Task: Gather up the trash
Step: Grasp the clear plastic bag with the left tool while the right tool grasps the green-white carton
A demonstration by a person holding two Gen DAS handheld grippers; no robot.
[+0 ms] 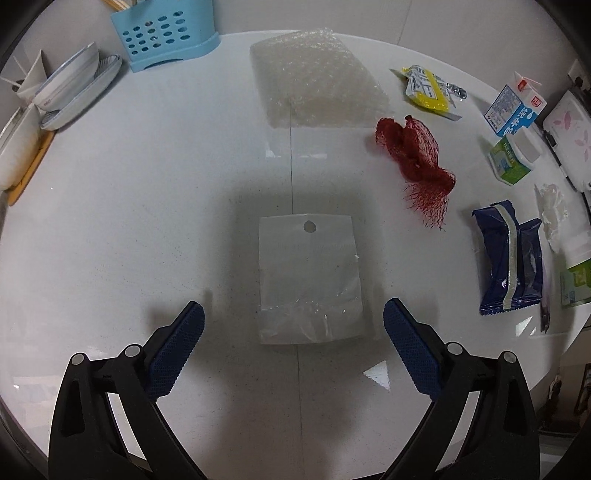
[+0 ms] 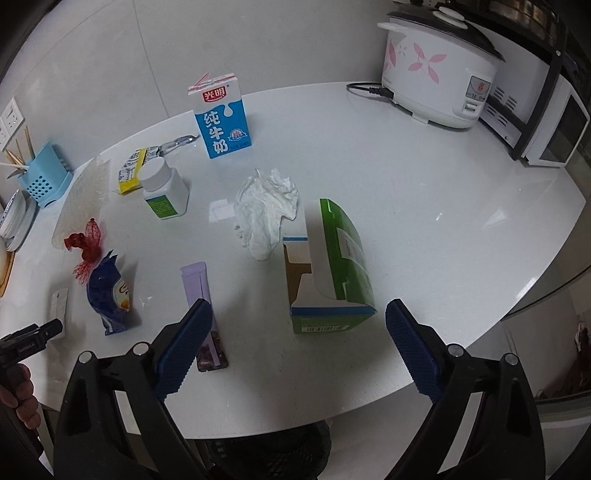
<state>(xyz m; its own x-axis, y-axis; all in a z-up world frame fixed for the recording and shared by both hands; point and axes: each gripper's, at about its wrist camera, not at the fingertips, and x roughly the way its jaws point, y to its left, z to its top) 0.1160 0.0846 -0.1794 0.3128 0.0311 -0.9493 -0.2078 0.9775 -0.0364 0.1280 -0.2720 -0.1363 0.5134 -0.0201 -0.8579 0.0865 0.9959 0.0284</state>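
Trash lies spread on a white table (image 1: 147, 206). My left gripper (image 1: 293, 314) is open, its jaws on either side of a flat clear plastic bag (image 1: 308, 280). Beyond lie a bubble wrap sheet (image 1: 314, 77), a red mesh net (image 1: 417, 162), a yellow wrapper (image 1: 428, 88) and a blue wrapper (image 1: 509, 258). My right gripper (image 2: 299, 314) is open, with an empty green and white carton (image 2: 328, 273) lying between its jaws. A crumpled tissue (image 2: 266, 210), a lilac sachet (image 2: 203, 306), a white pill bottle (image 2: 162, 188) and a blue milk carton (image 2: 221, 118) are nearby.
A blue utensil holder (image 1: 166, 33) and stacked bowls and plates (image 1: 70, 88) stand at the table's far left. A flowered rice cooker (image 2: 439, 70) and a white oven (image 2: 546, 110) stand at the far right. The table edge (image 2: 480, 343) runs close under the right gripper.
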